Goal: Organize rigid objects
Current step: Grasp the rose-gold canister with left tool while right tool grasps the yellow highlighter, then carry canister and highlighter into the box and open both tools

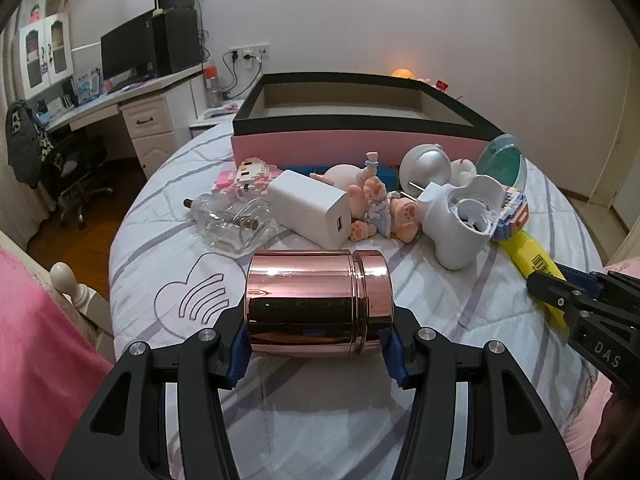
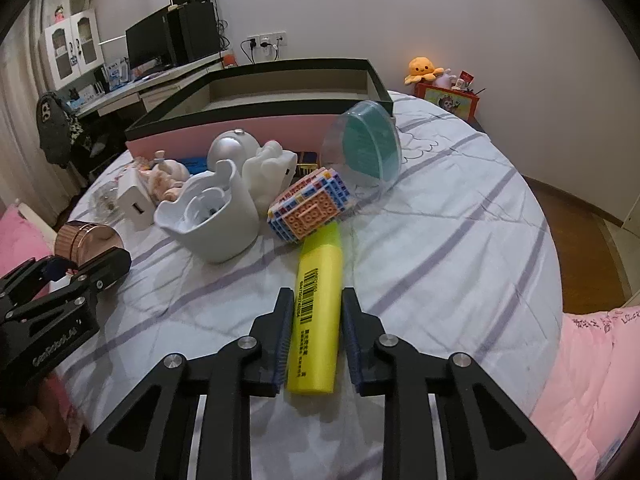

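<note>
A rose-gold metal jar (image 1: 318, 304) lies on its side on the bed, and my left gripper (image 1: 316, 354) is shut on it, one pad at each end. It also shows in the right wrist view (image 2: 86, 240). A yellow highlighter (image 2: 318, 312) lies on the sheet between the fingers of my right gripper (image 2: 314, 340); the pads sit close on both sides, with a thin gap visible on the right. An open pink and black box (image 1: 340, 120) stands behind the pile of objects.
On the bed lie a white charger (image 1: 316, 208), a glass bottle (image 1: 232, 220), a doll (image 1: 380, 212), a white cup-shaped device (image 2: 212, 216), a brick block (image 2: 312, 208), a round teal case (image 2: 364, 148) and a silver-white dome (image 2: 234, 148). A desk stands far left.
</note>
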